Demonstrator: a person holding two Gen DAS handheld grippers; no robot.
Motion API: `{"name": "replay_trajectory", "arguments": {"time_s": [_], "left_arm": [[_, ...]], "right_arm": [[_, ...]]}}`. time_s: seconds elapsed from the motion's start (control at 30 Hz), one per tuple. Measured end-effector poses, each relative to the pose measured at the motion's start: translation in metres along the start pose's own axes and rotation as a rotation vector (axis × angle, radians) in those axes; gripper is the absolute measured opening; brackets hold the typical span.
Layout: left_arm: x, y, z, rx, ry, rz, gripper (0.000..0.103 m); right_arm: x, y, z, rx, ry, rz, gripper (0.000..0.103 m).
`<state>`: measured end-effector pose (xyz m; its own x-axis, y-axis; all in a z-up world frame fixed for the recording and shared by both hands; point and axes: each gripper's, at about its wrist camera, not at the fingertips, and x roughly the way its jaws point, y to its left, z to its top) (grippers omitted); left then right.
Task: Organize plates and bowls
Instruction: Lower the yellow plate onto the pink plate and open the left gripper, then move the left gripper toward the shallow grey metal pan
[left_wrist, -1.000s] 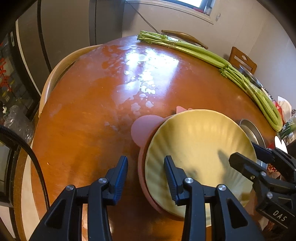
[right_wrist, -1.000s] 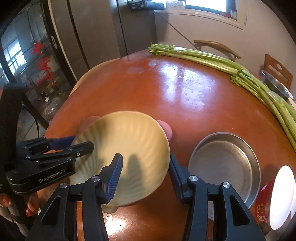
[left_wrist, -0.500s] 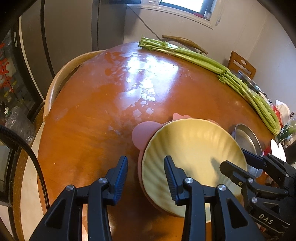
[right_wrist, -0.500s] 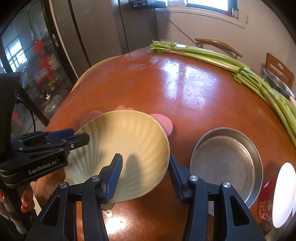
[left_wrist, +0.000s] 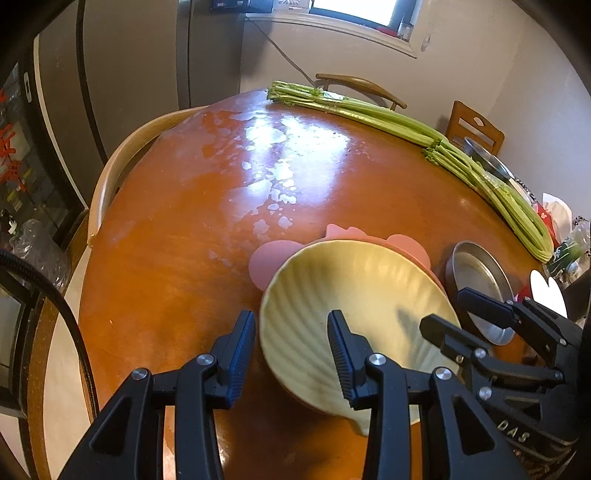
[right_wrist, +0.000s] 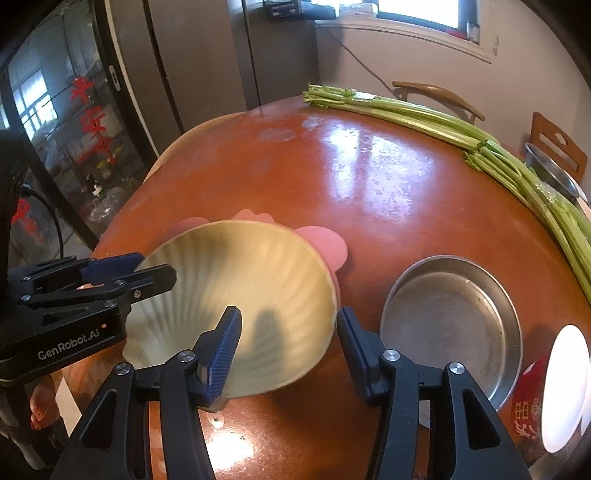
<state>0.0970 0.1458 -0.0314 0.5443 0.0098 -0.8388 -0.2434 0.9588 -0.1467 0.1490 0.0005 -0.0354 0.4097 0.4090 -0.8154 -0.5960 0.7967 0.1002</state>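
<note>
The yellow shell-shaped plate (right_wrist: 236, 291) rests on a pink plate (right_wrist: 325, 247) near the table's (left_wrist: 192, 221) near edge, beside a metal pan (right_wrist: 450, 321). The right gripper (right_wrist: 288, 343) straddles its rim, jaws just opening, pads clear. The left gripper (left_wrist: 291, 350) straddles the opposite rim without pinching it.

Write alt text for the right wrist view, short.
A yellow shell-shaped plate sits on a pink plate on a round wooden table, its near-right rim between the open right gripper fingers, which have just been opening. The left gripper reaches over its left rim. A metal pan lies to the right, celery stalks along the far edge.
</note>
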Motion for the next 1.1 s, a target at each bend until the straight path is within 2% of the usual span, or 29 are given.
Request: {"name": "replay_trajectory", "arguments": {"time_s": [0.37, 0.6, 1.1], "left_arm": [[-0.006, -0.003, 0.001, -0.002, -0.013, 0.024, 0.041], [-0.022, 0.001, 0.001, -0.002, -0.059, 0.065, 0.041], [-0.046, -0.050, 0.001, 0.106, -0.106, -0.004, 0.041]], "right_arm": [[-0.019, -0.009, -0.003, 0.027, -0.034, 0.005, 0.056], [-0.035, -0.014, -0.005, 0.039, -0.066, 0.014, 0.056], [-0.077, -0.039, -0.022, 0.102, -0.124, -0.013, 0.056]]}}
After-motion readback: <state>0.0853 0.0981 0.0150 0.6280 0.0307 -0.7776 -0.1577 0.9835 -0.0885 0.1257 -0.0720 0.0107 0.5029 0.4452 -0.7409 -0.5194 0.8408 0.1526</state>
